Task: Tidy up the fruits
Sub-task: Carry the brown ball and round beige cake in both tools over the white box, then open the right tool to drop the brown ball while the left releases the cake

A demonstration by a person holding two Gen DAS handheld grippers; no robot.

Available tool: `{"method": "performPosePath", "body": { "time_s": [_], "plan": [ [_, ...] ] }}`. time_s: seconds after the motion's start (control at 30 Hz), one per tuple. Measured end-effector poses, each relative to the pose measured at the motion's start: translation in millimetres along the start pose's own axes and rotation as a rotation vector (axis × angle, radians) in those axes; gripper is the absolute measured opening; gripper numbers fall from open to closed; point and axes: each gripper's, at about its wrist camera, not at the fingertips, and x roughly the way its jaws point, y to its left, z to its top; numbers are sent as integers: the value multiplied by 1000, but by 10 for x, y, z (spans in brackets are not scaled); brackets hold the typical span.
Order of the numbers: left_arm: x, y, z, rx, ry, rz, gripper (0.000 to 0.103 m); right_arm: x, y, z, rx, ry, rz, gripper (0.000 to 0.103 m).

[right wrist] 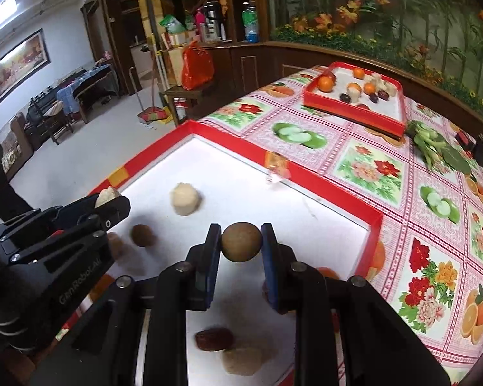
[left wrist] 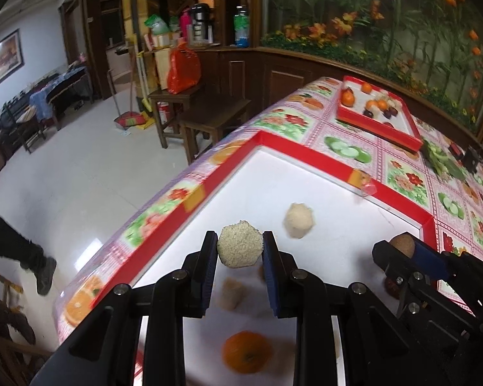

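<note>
Holding fruit: both grippers carry one piece above the near red tray (left wrist: 306, 157).
Left gripper (left wrist: 240, 249): fingers narrowed onto a pale, grainy-skinned fruit (left wrist: 240, 248), held at its widest part.
Right gripper (right wrist: 241, 242): fingers pinching a smooth brown round fruit (right wrist: 241, 242) across its middle.
Handling: both look light and firm; the round one may roll or slip, so a centred grip suits it.
Destination, likely: far tray (right wrist: 354, 109) with sorted fruit.

Two close wrist views down along the fingers onto one shared near red tray (left wrist: 312, 157), side by side.
</note>
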Motion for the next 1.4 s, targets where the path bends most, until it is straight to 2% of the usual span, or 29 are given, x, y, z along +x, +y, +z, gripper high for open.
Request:
{"method": "performPosePath", "body": {
  "time_s": [0.13,0.23,0.37,0.47,0.53,0.57,0.6,0.63,0.7,0.77,0.93,1.07,1.17,1.33,1.4],
  "plan": [
    [23,169,-118,-33,39,19,26,47,178,-26,-34,16,39,27],
    [23,210,-139,-35,31,37,26,140,252,-76,-47,42,51,27],
    [79,212,-70,-47,50,-11,27,193,253,-93,-44,58,56,27],
    [159,115,6,-3,44,-4,27,190,244,-65,-42,60,43,28],
    [275,39,108,29,62,-42,28,216,241,-68,-43,75,33,28],
    [308,20,133,40,71,-54,30,209,235,-78,-44,74,30,34],
    [352,0,167,46,83,-53,43,199,222,-85,-39,71,32,46],
    [372,-8,180,44,83,-52,64,180,204,-89,-31,67,37,51],
    [415,-36,168,57,78,-55,78,138,172,-91,-20,56,37,60],
    [394,-45,142,66,81,-71,78,117,147,-89,-19,55,27,65],
    [153,-6,104,53,9,-46,78,-11,37,-118,24,28,49,66],
    [-76,-1,112,12,-53,-58,78,-291,-92,-154,36,-25,45,69],
    [-281,-115,65,-2,-98,-101,79,-549,-278,-215,67,-77,28,74],
    [-482,-595,-43,100,-118,-185,82,-978,-885,-514,131,-139,-92,86],
    [-543,-920,-127,178,-107,-244,83,-1096,-1215,-671,168,-135,-167,96]
  ]
}}
